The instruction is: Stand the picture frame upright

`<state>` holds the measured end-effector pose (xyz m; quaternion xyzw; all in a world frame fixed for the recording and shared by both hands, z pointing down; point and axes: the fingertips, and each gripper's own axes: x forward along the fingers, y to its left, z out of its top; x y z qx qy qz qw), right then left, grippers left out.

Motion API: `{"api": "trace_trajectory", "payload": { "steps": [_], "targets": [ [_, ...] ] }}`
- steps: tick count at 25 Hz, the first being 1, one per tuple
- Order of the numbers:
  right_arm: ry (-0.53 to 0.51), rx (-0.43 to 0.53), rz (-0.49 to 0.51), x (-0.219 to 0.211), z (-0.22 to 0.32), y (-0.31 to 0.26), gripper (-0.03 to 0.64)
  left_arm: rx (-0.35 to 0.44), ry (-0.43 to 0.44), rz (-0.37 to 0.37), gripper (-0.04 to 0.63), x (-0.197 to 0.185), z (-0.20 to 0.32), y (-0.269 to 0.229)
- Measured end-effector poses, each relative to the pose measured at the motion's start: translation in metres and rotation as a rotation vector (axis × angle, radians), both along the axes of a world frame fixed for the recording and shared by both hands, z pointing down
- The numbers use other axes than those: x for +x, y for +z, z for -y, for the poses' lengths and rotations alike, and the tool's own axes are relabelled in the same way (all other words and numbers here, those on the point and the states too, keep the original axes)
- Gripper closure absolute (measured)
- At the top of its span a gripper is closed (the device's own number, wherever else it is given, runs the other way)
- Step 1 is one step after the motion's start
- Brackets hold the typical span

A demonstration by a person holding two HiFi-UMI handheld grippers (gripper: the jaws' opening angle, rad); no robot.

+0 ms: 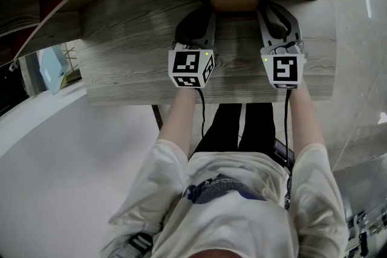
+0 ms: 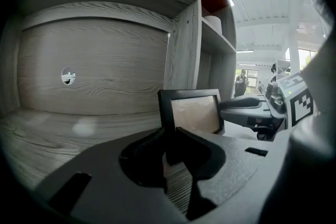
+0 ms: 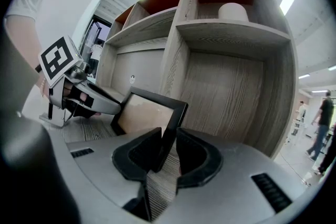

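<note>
**Q:** What did each claw hold?
**A:** The left claw (image 2: 169, 138) was clamped on the left edge of the black-rimmed rectangular picture frame (image 2: 192, 113). The right claw (image 3: 167, 140) was clamped on its right edge.
**Q:** Where was the frame?
**A:** Roughly upright between both claws, over the grey wood-grain shelf (image 2: 73, 131), with the shelf's back panel (image 2: 110, 68) beyond.
</note>
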<state>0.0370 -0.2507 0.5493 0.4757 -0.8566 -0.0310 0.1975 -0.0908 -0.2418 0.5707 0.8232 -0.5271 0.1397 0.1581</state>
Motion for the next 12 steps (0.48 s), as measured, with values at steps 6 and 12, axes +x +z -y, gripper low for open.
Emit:
{"api": "trace_trajectory", "payload": {
  "steps": [6,12],
  "targets": [
    [0.002,0.002,-0.005,0.0007,-0.0002,-0.0004,0.534,0.004,0.002,0.006,0.525,0.0000,0.0006,-0.0007],
    [0.002,-0.015,-0.001,0.0005,0.0013,0.0017,0.537,0.009,-0.003,0.017,0.525,-0.0008,0.0019,-0.0004]
  ]
}}
